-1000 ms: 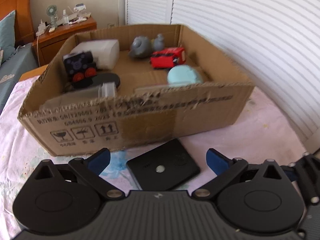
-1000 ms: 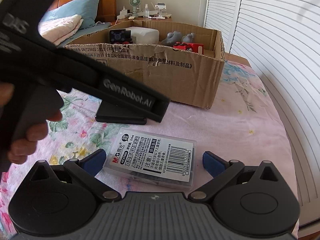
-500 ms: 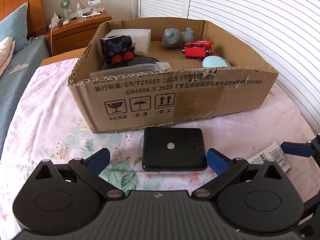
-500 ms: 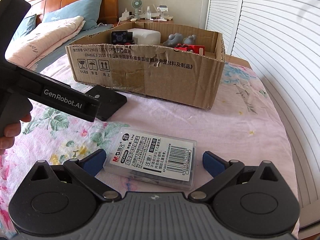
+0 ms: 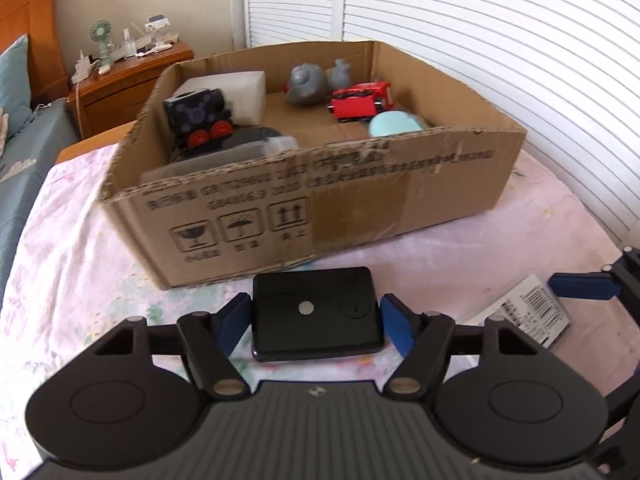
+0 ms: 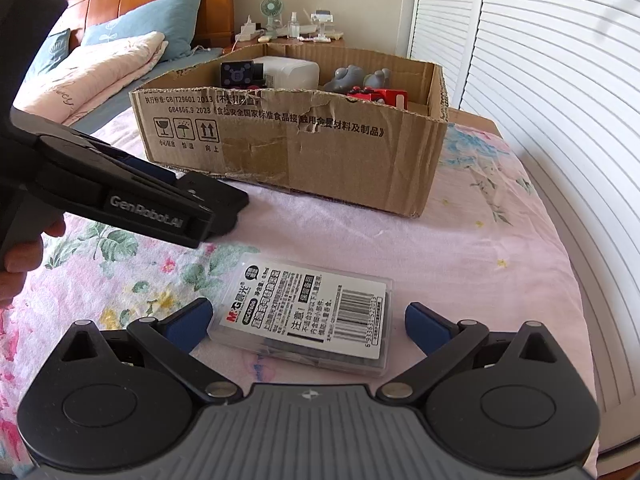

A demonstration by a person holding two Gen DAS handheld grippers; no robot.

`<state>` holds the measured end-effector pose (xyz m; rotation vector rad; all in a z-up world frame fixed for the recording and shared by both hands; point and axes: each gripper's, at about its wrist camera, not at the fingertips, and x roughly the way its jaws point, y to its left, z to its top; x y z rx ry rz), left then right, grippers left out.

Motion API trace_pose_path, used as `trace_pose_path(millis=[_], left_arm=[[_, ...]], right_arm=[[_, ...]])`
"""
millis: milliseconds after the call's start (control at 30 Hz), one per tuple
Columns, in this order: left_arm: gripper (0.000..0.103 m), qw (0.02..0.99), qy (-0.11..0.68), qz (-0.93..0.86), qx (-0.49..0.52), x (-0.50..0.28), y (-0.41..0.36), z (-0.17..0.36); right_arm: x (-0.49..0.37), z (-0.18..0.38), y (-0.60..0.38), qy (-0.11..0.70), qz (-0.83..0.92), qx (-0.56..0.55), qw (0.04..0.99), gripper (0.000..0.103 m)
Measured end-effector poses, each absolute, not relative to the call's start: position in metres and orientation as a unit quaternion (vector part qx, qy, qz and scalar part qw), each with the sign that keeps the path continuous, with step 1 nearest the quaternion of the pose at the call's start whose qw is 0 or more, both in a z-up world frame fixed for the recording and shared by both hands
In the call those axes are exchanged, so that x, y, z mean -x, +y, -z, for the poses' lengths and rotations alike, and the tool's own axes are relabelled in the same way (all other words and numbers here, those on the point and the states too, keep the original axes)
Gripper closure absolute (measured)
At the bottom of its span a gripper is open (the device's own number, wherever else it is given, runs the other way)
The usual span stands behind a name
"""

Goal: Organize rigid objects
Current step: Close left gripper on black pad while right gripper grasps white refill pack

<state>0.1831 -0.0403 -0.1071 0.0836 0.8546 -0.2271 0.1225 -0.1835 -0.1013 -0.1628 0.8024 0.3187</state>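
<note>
My left gripper [image 5: 316, 326] is shut on a flat black box [image 5: 316, 312], its blue pads against both short sides, just in front of the cardboard box [image 5: 328, 208]. The held box sits at or just above the floral sheet. My right gripper [image 6: 308, 322] is open, its fingers on either side of a clear plastic case [image 6: 308, 314] with a white barcode label that lies on the sheet. The case also shows in the left wrist view [image 5: 528, 312]. The left gripper [image 6: 120, 200] shows in the right wrist view at left.
The cardboard box holds a black toy train [image 5: 198, 120], a white block [image 5: 236, 88], grey figures [image 5: 308, 82], a red toy [image 5: 360, 100] and a pale blue object [image 5: 396, 124]. A wooden nightstand [image 5: 128, 80] stands behind. Louvred doors [image 5: 500, 40] run along the right.
My left gripper has closed its fingers onto the black box. The right gripper has stayed open around the clear case.
</note>
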Motion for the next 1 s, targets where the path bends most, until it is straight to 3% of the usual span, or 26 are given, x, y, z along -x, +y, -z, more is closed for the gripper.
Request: trace_pose_path(millis=[433, 600, 733, 800, 1000], left_arm=[[0.032, 0.904, 0.414, 0.099, -0.035, -0.178, -0.014, 0.108], [0.032, 0.905, 0.411, 0.106, -0.038, -0.176, -0.013, 0.108], [0.027, 0.906, 0.408, 0.109, -0.042, -0.178, -0.012, 0.110], [0.032, 0.904, 0.409, 0.114, -0.041, -0.179, -0.012, 0.109], [0.033, 0.899, 0.419, 0.121, -0.037, -0.180, -0.009, 0.106]], right_arm=[[-0.128, 0.100, -0.146, 0.391, -0.226, 0.110, 0.885, 0.000], [-0.127, 0.096, -0.144, 0.389, -0.232, 0.117, 0.884, 0.010], [-0.126, 0.095, -0.146, 0.390, -0.228, 0.117, 0.885, 0.010], [-0.125, 0.095, -0.144, 0.389, -0.225, 0.122, 0.885, 0.010], [-0.122, 0.089, -0.146, 0.392, -0.229, 0.129, 0.882, 0.010]])
